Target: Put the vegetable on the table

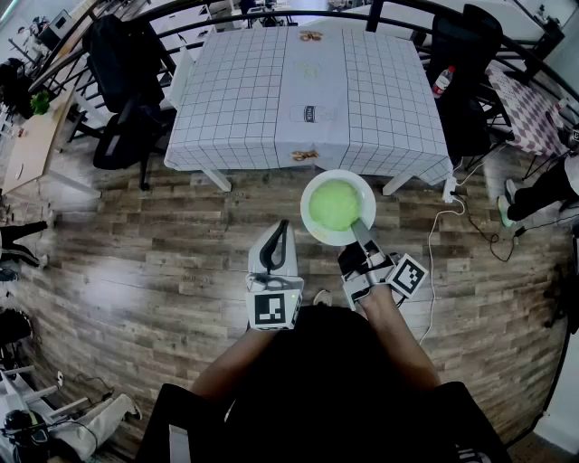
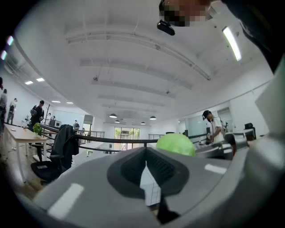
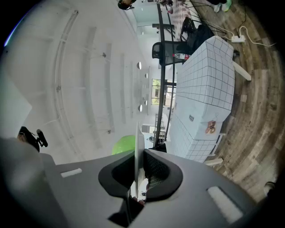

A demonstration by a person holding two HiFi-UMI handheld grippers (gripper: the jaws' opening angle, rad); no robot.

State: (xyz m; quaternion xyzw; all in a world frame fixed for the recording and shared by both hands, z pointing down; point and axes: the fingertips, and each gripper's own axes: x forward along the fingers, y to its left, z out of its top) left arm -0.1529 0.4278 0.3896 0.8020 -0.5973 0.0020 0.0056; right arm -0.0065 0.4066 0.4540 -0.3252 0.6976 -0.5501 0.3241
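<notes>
A round pale-green vegetable (image 1: pixel 335 204) lies on a white plate (image 1: pixel 312 226) held in the air over the wooden floor, just short of the table (image 1: pixel 308 81) with its white checked cloth. My right gripper (image 1: pixel 361 228) is shut on the plate's near right rim. In the right gripper view the plate rim (image 3: pixel 136 142) stands edge-on between the jaws, and the vegetable (image 3: pixel 122 144) bulges to its left. My left gripper (image 1: pixel 282 227) is shut and holds nothing, left of the plate. In the left gripper view the vegetable (image 2: pixel 176 144) rises just beyond the right jaw.
Black office chairs (image 1: pixel 127 72) stand at the table's left, and another chair (image 1: pixel 466 63) at its right with a bottle (image 1: pixel 441 81) beside it. A curved black railing (image 1: pixel 271 14) runs behind. A white cable and power strip (image 1: pixel 450 192) lie on the floor near the right table leg.
</notes>
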